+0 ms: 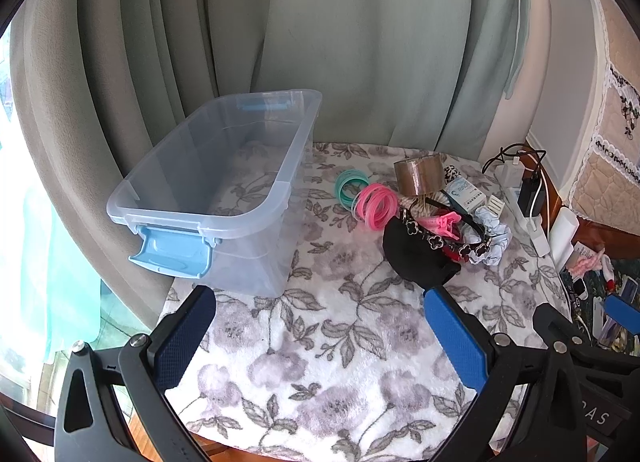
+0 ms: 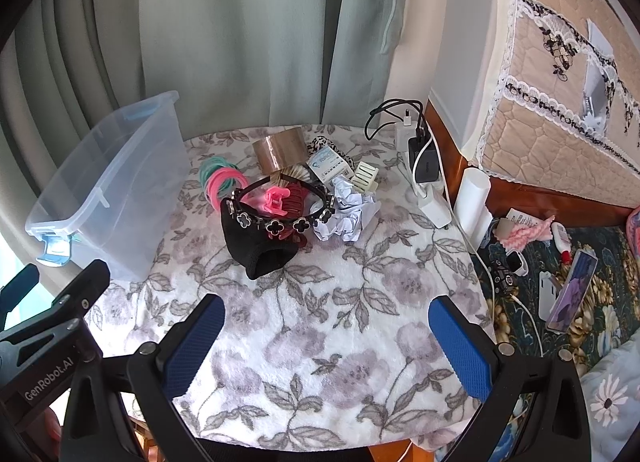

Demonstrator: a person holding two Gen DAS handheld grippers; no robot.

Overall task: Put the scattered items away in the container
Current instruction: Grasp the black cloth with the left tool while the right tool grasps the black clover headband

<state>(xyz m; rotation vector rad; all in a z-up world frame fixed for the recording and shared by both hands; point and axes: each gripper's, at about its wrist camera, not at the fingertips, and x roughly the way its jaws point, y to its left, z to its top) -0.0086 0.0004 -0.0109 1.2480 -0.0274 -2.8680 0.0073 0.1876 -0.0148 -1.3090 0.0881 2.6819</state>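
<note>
A clear plastic bin (image 1: 224, 190) (image 2: 108, 190) with blue latches stands empty at the table's left. To its right lies a heap: teal hair ties (image 1: 349, 184), pink hair ties (image 1: 376, 206) (image 2: 224, 182), brown tape roll (image 1: 419, 175) (image 2: 280, 150), black cloth (image 1: 416, 258) (image 2: 260, 246), black clover headband (image 1: 444, 240) (image 2: 280, 222), pink claw clip (image 1: 442, 222) (image 2: 276, 198), pale scrunchie (image 1: 494, 238) (image 2: 348, 218), small box (image 2: 330, 168), cream clip (image 2: 365, 176). My left gripper (image 1: 320, 338) and right gripper (image 2: 326, 346) hang open over the near table, holding nothing.
A floral cloth (image 2: 320, 342) covers the small table. Grey-green curtains (image 1: 320, 42) hang behind. Chargers and cables (image 2: 420, 158) sit at the right rear edge. A bed with a phone (image 2: 572, 294) and small items lies to the right.
</note>
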